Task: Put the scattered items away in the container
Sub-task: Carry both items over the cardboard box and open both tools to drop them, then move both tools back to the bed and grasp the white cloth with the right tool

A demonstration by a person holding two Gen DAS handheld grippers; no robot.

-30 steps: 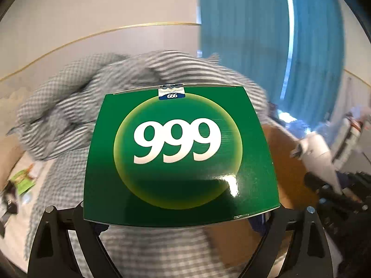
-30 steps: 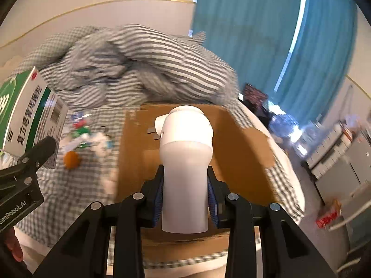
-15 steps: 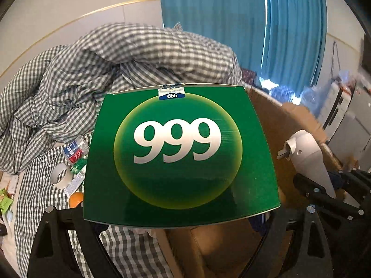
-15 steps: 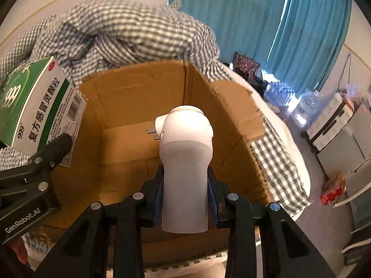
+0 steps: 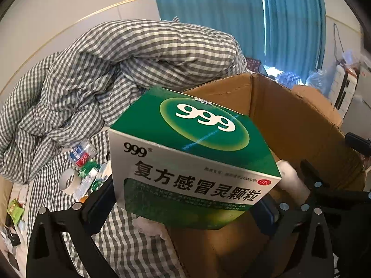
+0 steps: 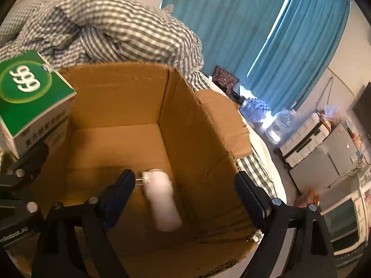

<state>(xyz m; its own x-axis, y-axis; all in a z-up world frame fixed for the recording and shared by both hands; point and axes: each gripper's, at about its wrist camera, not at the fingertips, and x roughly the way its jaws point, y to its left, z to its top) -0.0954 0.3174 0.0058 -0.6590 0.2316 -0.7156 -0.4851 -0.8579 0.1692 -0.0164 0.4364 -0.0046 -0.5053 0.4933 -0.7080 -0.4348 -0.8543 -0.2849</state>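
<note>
Green "999" box (image 5: 194, 155) sat tilted between my left fingers (image 5: 102, 197) over the carton's (image 6: 204, 125) left edge; my right gripper (image 6: 185, 194) gaped wide above a blurred white charger (image 6: 162, 203) inside. Checked bedding (image 5: 111, 69), teal curtains (image 6: 231, 23).

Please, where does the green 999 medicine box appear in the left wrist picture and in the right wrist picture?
Left wrist: the green 999 box fills the centre, between the left tongs.
Right wrist: it is at the left edge.
Shared landmark: the cardboard box.
</note>
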